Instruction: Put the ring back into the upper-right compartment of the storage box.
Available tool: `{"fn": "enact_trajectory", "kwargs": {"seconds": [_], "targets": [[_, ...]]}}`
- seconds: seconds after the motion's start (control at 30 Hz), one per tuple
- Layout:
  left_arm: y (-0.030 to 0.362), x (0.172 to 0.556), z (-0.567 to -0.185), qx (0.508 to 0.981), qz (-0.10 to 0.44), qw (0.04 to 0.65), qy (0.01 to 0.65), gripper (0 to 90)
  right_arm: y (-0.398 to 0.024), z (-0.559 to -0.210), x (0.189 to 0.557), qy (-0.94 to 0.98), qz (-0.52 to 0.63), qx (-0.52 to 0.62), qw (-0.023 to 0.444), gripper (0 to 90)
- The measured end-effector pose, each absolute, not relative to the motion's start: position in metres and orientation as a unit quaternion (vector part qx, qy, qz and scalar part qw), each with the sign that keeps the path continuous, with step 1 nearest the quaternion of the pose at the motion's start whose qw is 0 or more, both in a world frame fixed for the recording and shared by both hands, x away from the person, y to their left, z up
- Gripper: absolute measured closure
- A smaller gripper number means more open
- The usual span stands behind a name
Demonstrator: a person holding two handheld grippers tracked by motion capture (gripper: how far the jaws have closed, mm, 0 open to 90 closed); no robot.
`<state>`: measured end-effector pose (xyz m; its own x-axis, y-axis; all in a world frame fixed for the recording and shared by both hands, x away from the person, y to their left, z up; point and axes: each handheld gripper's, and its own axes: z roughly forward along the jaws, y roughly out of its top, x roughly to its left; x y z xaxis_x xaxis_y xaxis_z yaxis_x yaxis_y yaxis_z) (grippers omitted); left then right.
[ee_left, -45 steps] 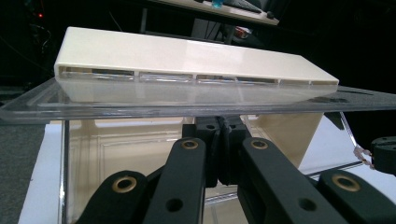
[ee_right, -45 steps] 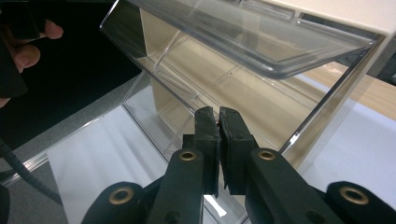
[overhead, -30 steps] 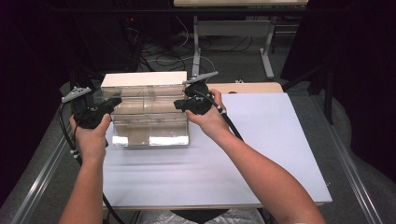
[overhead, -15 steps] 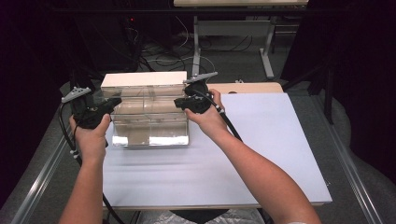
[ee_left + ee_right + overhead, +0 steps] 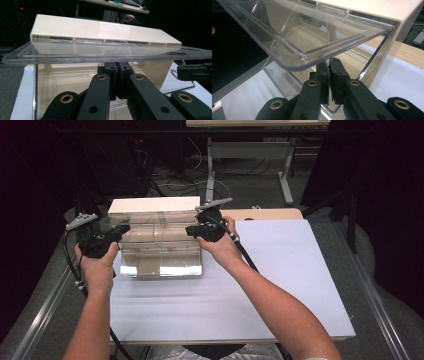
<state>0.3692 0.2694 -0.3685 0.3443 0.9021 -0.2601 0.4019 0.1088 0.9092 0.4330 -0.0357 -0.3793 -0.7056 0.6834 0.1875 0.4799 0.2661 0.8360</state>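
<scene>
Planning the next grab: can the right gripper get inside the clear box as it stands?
Probably not yet. The clear lid slants low just above the right gripper and covers most of the box opening. It would likely need swinging further up first.

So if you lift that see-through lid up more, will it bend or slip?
Probably little bending: the clear lid looks like hard plastic with a raised rim, staying flat across the box. It may be slippery, since it looks smooth and glossy. The left gripper and right gripper, jaws closed, sit under its two ends, which should keep it level.
</scene>
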Motion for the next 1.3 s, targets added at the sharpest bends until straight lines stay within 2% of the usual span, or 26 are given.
{"fn": "enact_trajectory", "kwargs": {"seconds": [0.23,0.7,1.03,1.3], "targets": [[0.269,0.37,-0.369,0.626,0.233,0.53,0.523,90.0,-0.035,-0.381,0.434,0.79,0.482,0.365,0.104,82.9],[0.269,0.37,-0.37,0.627,0.235,0.527,0.524,90.0,-0.038,-0.374,0.423,0.795,0.487,0.346,0.101,65.9],[0.268,0.371,-0.37,0.627,0.234,0.528,0.524,90.0,-0.051,-0.372,0.417,0.8,0.489,0.331,0.107,60.4],[0.268,0.371,-0.37,0.627,0.234,0.527,0.524,90.0,-0.059,-0.366,0.412,0.807,0.489,0.316,0.094,57.5]]}}
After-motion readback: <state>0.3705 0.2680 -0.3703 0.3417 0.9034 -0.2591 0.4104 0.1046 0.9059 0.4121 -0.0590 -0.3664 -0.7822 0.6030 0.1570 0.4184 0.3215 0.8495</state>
